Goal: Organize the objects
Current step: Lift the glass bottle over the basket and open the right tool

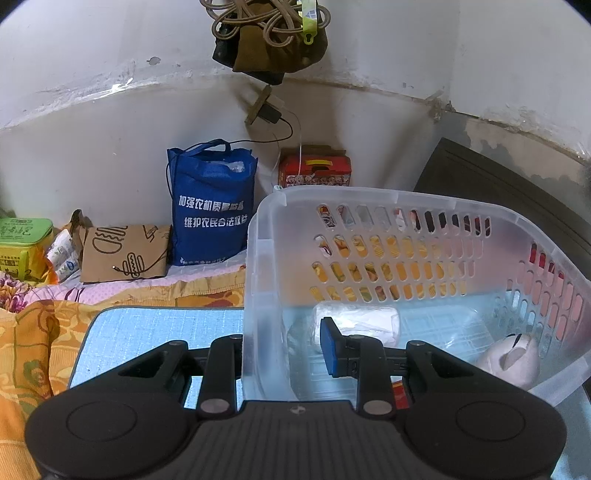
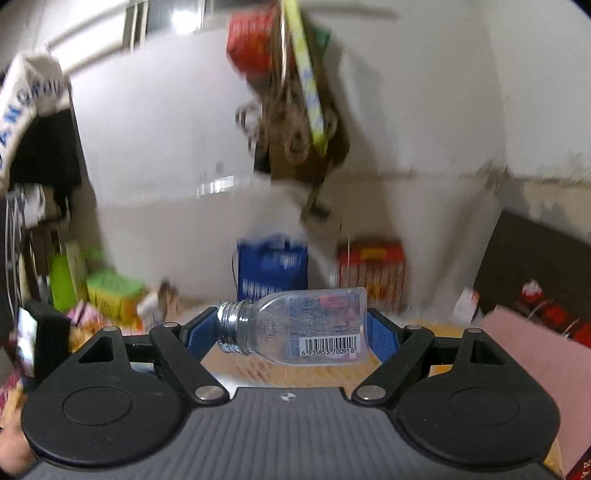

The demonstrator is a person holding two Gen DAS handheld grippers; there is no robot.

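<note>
A translucent plastic basket [image 1: 406, 199] stands on a light-blue mat [image 1: 155, 332] in the left wrist view. My left gripper [image 1: 288, 347] is shut on the basket's near left wall, with one blue pad [image 1: 328, 343] inside it and the other finger outside. A white wrapped bundle [image 1: 358, 321] and a pale pink object [image 1: 513, 358] lie in the basket. In the blurred right wrist view, my right gripper [image 2: 291, 332] is shut on a clear capless bottle [image 2: 306, 325]. The bottle lies sideways between the blue pads [image 2: 382, 332], neck to the left, held in the air.
Against the wall stand a blue cloth bag [image 1: 210, 206], a red box [image 1: 314, 171], a brown paper bag [image 1: 122, 254] and a green box [image 1: 22, 240]. A bundle of cords [image 1: 266, 33] hangs above. A dark panel [image 1: 517, 206] lies to the right, and patterned bedding [image 1: 29, 332] to the left.
</note>
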